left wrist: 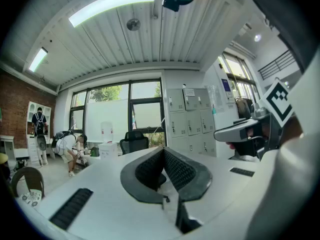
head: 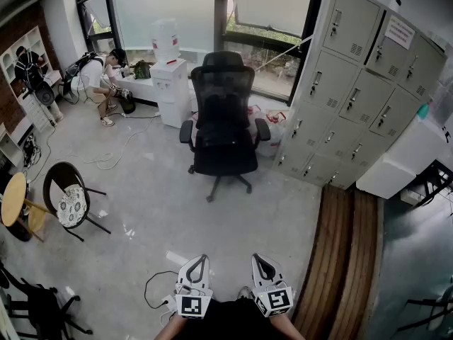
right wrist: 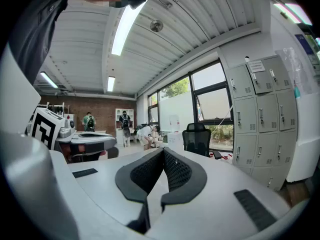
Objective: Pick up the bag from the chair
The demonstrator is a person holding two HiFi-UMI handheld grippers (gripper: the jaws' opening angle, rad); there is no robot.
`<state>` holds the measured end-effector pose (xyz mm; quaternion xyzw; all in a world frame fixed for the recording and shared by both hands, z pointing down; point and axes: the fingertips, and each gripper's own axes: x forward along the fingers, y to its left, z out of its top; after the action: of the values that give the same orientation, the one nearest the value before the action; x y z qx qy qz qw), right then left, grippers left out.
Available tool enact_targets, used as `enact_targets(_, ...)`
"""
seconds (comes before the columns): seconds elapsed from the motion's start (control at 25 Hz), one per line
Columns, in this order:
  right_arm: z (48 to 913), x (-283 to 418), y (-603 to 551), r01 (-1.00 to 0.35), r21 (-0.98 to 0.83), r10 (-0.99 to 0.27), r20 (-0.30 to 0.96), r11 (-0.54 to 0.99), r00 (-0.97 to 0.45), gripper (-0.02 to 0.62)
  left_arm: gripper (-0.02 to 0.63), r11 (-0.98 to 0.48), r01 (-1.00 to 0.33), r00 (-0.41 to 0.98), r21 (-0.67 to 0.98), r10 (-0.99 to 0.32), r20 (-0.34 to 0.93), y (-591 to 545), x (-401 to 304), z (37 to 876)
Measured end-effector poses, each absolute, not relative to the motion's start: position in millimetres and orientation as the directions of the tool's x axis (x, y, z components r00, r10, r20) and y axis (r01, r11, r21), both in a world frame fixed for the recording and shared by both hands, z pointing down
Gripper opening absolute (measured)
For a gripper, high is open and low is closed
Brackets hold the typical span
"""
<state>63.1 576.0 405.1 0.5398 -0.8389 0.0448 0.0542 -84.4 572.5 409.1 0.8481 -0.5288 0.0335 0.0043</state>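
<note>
I am holding both grippers close in at the bottom of the head view, side by side and pointing forward. The left gripper [head: 203, 259] is pinching its jaws together at the tips, and its own view is showing nothing between them. The right gripper [head: 257, 259] is doing the same, its jaws meeting at the tips with nothing in them.

Just left of the left gripper a black cable [head: 150, 285] is curling across the grey floor [head: 156, 211].

Further out on the left, a small round-backed chair [head: 53, 172] is standing beside a round wooden table [head: 13, 200]. A white patterned thing is lying on its seat. As far as I can tell this is the bag [head: 71, 205], well apart from both grippers. The left gripper view is catching the same chair and bag low at its left edge.

Straight ahead, in the middle of the room, a black office chair [head: 223, 119] is facing me. Its seat is looking dark and I cannot tell whether anything is lying on it.

To its right a bank of grey lockers [head: 354, 83] is running along the wall.

Behind the office chair a white water dispenser [head: 168, 83] is standing under the windows [head: 163, 6]. In the far left corner a person [head: 99, 76] is crouching on the floor.
</note>
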Motion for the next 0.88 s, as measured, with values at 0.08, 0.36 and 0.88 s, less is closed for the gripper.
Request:
enact_targets(0.08,406.6,64.7,576.1,-0.91,-0.017,-0.901,0.141,0.413,-0.411,0.0,0.0,-0.442,-0.896,0.44,-0.04,-0.896,0.052,572.3,-82.8,409.6)
enact_targets(0.36,407.9,65.0,576.5,-0.908,-0.017,-0.897,0.145,0.42,-0.417,0.0,-0.002,-0.446,-0.893,0.443,-0.052,-0.894,0.068,573.0,-81.1,412.2)
enact_targets(0.88,409.7,79.3,576.4,-0.897,-0.027,-0.888,0.132,0.442,-0.441,0.0,-0.002,-0.447,-0.893,0.442,-0.054,-0.894,0.079,571.7,-61.8,413.7)
